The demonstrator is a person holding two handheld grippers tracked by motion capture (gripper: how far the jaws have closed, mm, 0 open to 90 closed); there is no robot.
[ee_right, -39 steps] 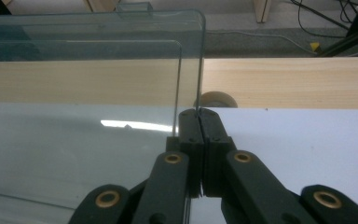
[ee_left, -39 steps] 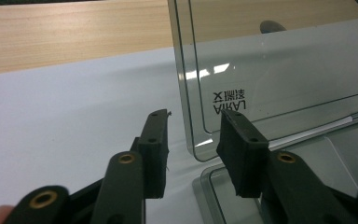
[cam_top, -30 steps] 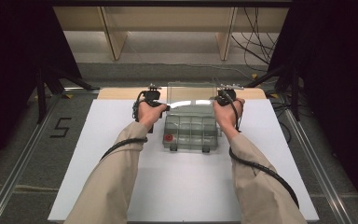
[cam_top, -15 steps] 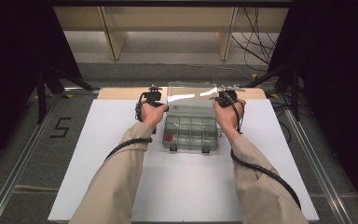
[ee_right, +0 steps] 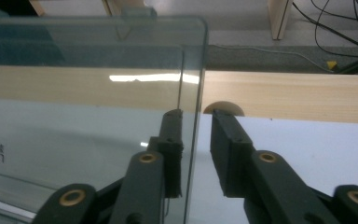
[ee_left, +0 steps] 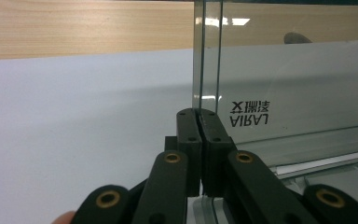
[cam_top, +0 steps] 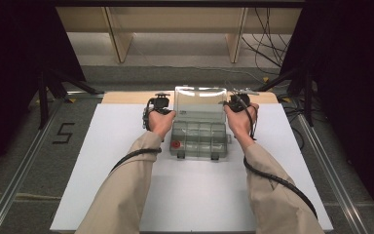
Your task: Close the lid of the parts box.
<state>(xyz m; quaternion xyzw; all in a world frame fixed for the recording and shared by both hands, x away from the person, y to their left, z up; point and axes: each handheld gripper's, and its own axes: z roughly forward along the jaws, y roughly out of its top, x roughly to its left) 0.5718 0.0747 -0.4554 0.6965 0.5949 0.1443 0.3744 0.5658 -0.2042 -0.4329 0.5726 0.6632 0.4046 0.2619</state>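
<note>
White table [cam_top: 102, 161] bears clear box [cam_top: 198, 141], lid [cam_top: 199, 105] upright.

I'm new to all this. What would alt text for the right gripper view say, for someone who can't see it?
Two black fingers straddle the side edge of a raised clear lid, a gap showing between lid and outer finger. Behind lie a white table, a wooden strip and grey floor with cables.

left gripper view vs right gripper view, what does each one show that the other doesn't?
Left gripper view: the left tool shut on the clear lid's edge. Right gripper view: the right tool open, jaws astride the lid's other edge with a gap, plus floor cables. Both: the upright lid with its printed logo, the white table and the wooden strip.
</note>
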